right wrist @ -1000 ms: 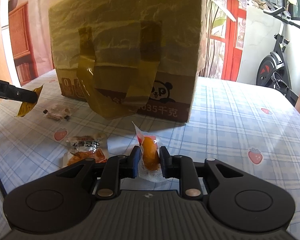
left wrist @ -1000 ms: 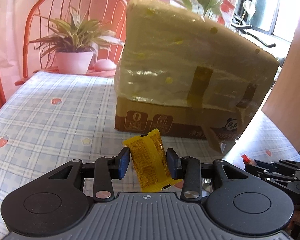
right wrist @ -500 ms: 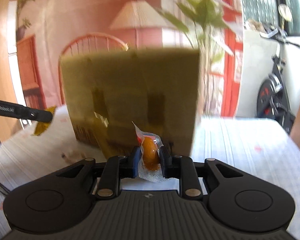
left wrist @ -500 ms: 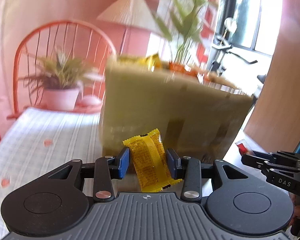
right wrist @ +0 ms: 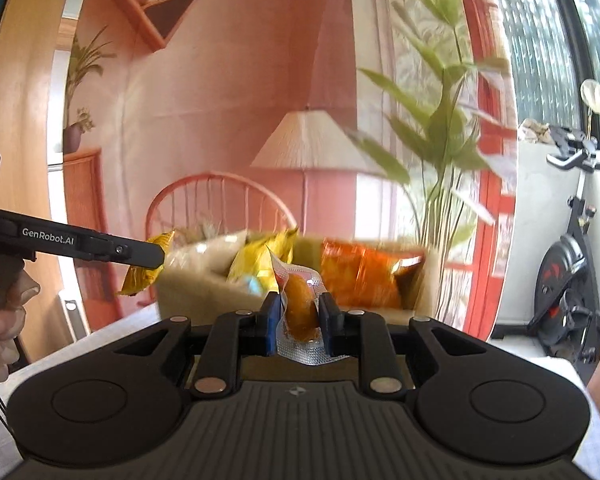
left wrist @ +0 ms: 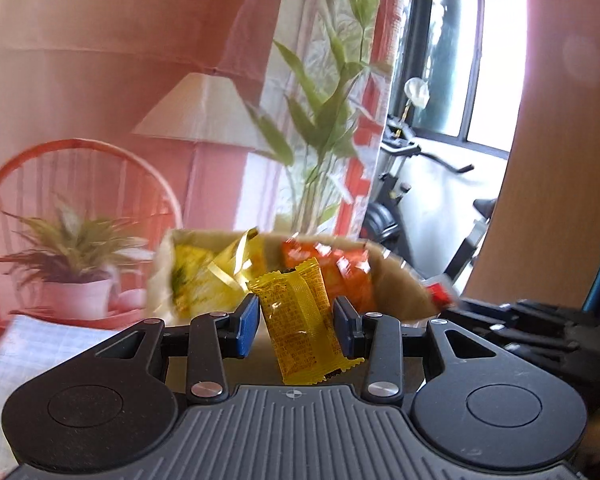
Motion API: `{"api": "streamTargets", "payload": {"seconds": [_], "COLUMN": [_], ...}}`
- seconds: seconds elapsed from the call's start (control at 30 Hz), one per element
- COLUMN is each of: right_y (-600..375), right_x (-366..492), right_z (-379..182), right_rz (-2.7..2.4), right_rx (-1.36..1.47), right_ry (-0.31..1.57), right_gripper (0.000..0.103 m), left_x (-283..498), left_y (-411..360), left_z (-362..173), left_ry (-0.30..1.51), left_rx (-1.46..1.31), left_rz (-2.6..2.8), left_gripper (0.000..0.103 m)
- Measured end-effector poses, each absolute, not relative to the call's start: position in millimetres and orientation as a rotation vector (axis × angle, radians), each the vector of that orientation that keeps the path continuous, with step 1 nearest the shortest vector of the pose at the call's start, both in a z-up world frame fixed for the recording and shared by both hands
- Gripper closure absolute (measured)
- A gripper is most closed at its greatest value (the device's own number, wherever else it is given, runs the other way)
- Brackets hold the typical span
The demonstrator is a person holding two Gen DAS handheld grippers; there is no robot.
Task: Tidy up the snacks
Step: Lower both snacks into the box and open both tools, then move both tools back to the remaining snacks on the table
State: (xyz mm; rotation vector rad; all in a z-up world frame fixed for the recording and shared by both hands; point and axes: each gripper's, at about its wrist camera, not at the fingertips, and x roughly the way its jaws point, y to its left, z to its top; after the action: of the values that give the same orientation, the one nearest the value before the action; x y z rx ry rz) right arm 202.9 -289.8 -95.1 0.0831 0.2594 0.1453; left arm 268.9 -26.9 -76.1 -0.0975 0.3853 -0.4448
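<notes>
1. Up high, the left claw (left wrist: 296, 322) clamps a yellow snack packet (left wrist: 300, 328) by its sides; the packet's fine print is too small to read.
2. Its arm reads "GenRobot.AI" in the right wrist view.
3. The right claw (right wrist: 299, 322) pinches a clear pouch (right wrist: 300, 312) holding an orange snack.
4. Just beyond both claws sits the open cardboard box (right wrist: 204, 280), with yellow bags (right wrist: 260, 258) and orange bags (right wrist: 360, 272) inside, blurred.

1. A small yellow plastic snack packet with printed text (left wrist: 296, 324) stands nearly upright, tilted slightly, in front of the box.
2. A clear sealed pouch holding an orange snack piece (right wrist: 300, 312) stands upright.
3. An open cardboard box (right wrist: 204, 284), blurred, holds yellow (right wrist: 260, 258) and orange bags (right wrist: 360, 272).
</notes>
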Motion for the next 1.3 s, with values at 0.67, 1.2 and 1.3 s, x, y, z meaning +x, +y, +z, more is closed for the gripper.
{"api": "streamTargets", "payload": {"seconds": [0.67, 1.2, 1.3], "right_y": [-304, -304, -300], "right_x": [287, 257, 244], "right_z": [-105, -98, -95], "right_rz": [0.033, 0.052, 0.068], "right_rx": [0.045, 0.116, 0.135], "right_ry": [0.417, 0.388, 0.367], "right_gripper": [0.08, 0.075, 0.075], "left_x": [365, 335, 318], "left_y": [-94, -60, -44], "left_z": [-100, -80, -75], "left_ry": [0.551, 0.489, 0.469], "left_rx": [-0.094, -0.08, -0.071], "left_rz": [-0.485, -0.451, -0.446], "left_gripper": [0.06, 0.043, 0.043]}}
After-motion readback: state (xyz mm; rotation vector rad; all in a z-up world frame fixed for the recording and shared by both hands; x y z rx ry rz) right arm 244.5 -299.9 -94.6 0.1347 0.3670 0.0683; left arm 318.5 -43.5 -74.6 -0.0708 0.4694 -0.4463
